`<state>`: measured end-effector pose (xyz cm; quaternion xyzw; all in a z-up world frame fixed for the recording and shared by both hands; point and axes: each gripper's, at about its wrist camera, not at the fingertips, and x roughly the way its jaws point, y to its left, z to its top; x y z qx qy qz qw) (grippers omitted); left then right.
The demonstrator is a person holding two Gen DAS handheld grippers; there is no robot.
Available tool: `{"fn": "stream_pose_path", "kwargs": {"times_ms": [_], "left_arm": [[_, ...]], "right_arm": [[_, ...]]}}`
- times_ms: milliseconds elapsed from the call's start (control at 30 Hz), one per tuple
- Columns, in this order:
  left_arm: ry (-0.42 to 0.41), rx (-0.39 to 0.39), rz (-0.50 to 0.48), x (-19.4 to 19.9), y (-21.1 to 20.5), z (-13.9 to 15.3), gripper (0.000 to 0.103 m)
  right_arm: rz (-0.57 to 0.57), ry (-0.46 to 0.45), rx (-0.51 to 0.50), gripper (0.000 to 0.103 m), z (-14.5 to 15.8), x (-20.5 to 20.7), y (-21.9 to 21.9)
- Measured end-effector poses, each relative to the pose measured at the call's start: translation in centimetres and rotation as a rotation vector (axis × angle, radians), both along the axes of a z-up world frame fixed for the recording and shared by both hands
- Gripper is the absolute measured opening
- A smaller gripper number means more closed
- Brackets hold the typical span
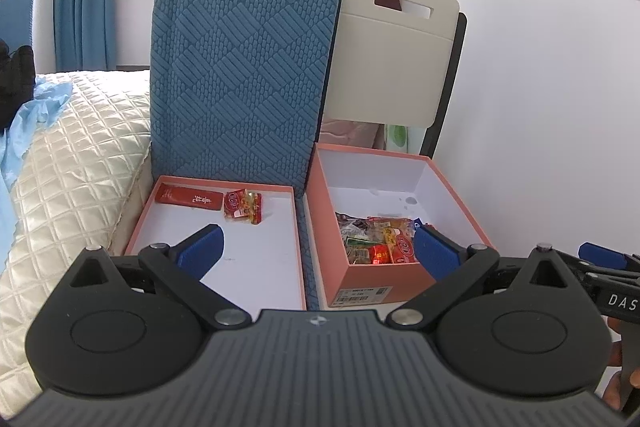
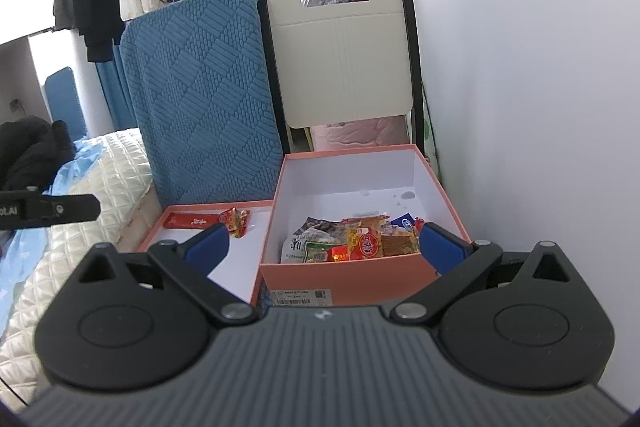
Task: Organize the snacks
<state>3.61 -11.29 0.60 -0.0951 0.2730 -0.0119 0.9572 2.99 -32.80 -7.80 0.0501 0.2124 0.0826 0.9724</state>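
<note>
Quilted cream bedspread (image 1: 80,155): lies just left of the shallow tray; a packet nudged over that tray's low rim could slide onto it and out of easy reach.
Shallow salmon-pink cardboard lid used as a tray (image 1: 280,267): holds only two snacks at its far end, so most of the sorting seems yet to be done; being light and low-walled, it may skid if a finger pushes down on its edge.
Flat red rectangular snack bar (image 1: 188,199): lies along the tray's back wall, touching or nearly touching the small packet; a wide pinch there could drag both.
Small red-and-yellow crinkly candy packet (image 1: 243,206): loose film, likely to slip from blue pads.
Left gripper (image 1: 318,251): jaws spread wide, nothing between them, hovering over the gap between tray and box.
Deep salmon-pink cardboard shoebox (image 2: 344,273): its tall near wall could catch a finger on the way in.
Heap of mixed wrapped snacks (image 2: 352,241): piled against the near wall, overlapping; grabbing one may lift or spill a neighbour.
Right gripper (image 2: 326,249): also released and empty, aimed at the heap; the two tools sit close and could knock together.
</note>
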Motion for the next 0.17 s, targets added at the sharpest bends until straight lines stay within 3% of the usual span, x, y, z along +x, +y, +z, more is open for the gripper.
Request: {"fn": "stream_pose_path", "kwargs": {"times_ms": [167], "left_arm": [[0.004, -0.001, -0.006, 0.06, 0.07, -0.15, 0.103]], "right_arm": [[-0.008, 0.010, -0.001, 0.103, -0.31, 0.15, -0.11]]}}
